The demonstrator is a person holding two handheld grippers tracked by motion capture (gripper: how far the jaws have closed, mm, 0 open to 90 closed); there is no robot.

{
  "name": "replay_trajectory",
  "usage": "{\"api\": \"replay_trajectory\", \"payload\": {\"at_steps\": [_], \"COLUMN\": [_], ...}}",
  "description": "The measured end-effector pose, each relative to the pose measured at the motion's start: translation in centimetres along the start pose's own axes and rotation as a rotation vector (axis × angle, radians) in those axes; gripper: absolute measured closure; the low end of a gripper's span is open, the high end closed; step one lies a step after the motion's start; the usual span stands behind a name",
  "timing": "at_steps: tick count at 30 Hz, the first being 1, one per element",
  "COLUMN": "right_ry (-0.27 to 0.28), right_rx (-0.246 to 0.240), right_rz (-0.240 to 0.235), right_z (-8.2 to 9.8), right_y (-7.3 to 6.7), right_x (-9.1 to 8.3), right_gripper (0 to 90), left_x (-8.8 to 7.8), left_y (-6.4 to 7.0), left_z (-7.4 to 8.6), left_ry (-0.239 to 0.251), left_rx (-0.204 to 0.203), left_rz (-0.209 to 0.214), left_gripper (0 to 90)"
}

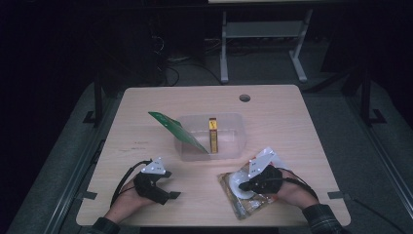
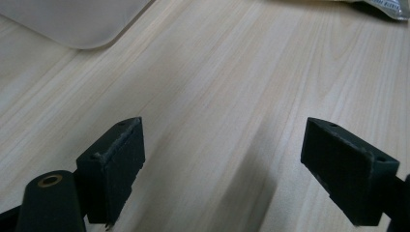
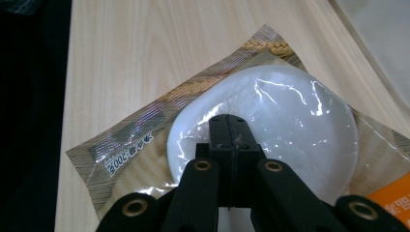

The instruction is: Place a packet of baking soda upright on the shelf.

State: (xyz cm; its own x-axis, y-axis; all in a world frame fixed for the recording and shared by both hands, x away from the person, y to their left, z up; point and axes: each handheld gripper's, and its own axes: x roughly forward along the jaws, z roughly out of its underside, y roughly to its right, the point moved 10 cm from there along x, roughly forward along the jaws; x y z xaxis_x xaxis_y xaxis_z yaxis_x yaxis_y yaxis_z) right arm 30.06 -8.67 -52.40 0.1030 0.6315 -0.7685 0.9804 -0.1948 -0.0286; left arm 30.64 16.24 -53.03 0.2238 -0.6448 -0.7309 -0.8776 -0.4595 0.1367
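Risk here sits mostly with the right gripper [image 3: 227,126]: its jaws are pressed together with nothing between them, and the tips rest over the white disc inside the packet [image 3: 270,130], which lies flat on the table [image 1: 292,126] near the front right edge, just in front of the bin [image 1: 233,146]. With the jaws together it cannot take hold of anything, so I think it must first open them, and the film looks smooth and shiny — the pads could slide off it, or catch only a loose fold, and the packet could then drop on the way to the bin. A push from above could also shove the packet toward the table edge, which is not far. The left gripper [image 2: 222,154] has its jaws wide apart over bare wood, holding nothing, so it gives no support if the packet moves. The high view shows the whole layout: the bin in the middle with a yellow box [image 1: 213,135] standing inside and a green card [image 1: 176,130] leaning over its left rim, and both hands at the near edge. The right gripper view shows what the high view cannot — the closed tips, the print on the film and the woven pattern at its border. The left gripper view adds a corner of the bin [image 2: 72,24] and, far off, an end of the packet [image 2: 382,7].
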Motion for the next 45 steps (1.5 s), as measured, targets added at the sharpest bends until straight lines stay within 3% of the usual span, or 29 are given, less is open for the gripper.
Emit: {"api": "replay_trajectory", "payload": {"at_steps": [8,15,19,20,21,23,24,25,27,28,29,31,33,38,41,45], "right_ry": [0.012,0.02,0.027,0.055,0.055,0.07,0.094,0.094,0.12,0.142,0.142,0.169,0.184,0.21,0.224,0.236], "right_rx": [-0.04,-0.096,-0.102,-0.084,-0.084,-0.036,0.036,0.036,0.091,0.143,0.143,0.197,0.23,0.316,0.351,0.376], "right_rz": [-0.037,-0.095,-0.064,-0.025,-0.025,0.017,0.058,0.058,0.103,0.138,0.138,0.173,0.206,0.237,0.246,0.242], "right_z": [-2.3,-4.6,-4.7,-4.7,-4.7,-4.3,-3.9,-3.9,-3.5,-3.0,-3.0,-2.6,-2.0,-0.3,0.5,1.0], "right_y": [-1.9,-4.6,-4.6,-4.0,-4.0,-3.1,-2.4,-2.4,-1.5,-0.9,-0.9,-0.3,0.2,1.1,1.6,1.9], "right_x": [2.0,3.8,3.6,2.8,2.8,1.7,0.5,0.5,-0.7,-1.8,-1.8,-2.7,-3.6,-5.0,-5.6,-5.9], "right_gripper": [90.0,90.0,89.9,89.8,89.8,86.8,82.0,82.0,75.6,68.7,68.7,62.3,52.5,40.1,35.3,31.8], "left_x": [0.0,0.2,1.0,1.3,1.5,2.0,2.6,2.6,3.2,3.6,3.9,4.7,5.6,7.5,8.5,8.9], "left_y": [0.8,2.4,3.3,3.6,3.7,3.9,4.1,4.1,4.5,4.6,4.7,5.1,5.4,6.4,6.7,7.1], "left_z": [-0.6,-2.2,-3.2,-3.5,-3.8,-4.4,-5.0,-5.0,-5.6,-5.9,-6.2,-6.8,-7.2,-8.1,-7.9,-8.0], "left_ry": [0.017,0.075,0.076,0.077,0.079,0.075,0.074,0.074,0.075,0.071,0.071,0.079,0.067,0.042,0.002,-0.002], "left_rx": [0.016,0.024,0.048,0.051,0.056,0.066,0.074,0.074,0.07,0.084,0.086,0.082,0.07,0.066,0.066,0.038], "left_rz": [0.024,0.073,0.093,0.099,0.104,0.109,0.119,0.119,0.132,0.139,0.148,0.174,0.192,0.241,0.266,0.308], "left_gripper": [15.2,15.3,15.3,15.4,15.4,15.5,16.0,16.4,17.7,18.5,18.5,21.0,22.7,29.4,35.3,45.8]}}
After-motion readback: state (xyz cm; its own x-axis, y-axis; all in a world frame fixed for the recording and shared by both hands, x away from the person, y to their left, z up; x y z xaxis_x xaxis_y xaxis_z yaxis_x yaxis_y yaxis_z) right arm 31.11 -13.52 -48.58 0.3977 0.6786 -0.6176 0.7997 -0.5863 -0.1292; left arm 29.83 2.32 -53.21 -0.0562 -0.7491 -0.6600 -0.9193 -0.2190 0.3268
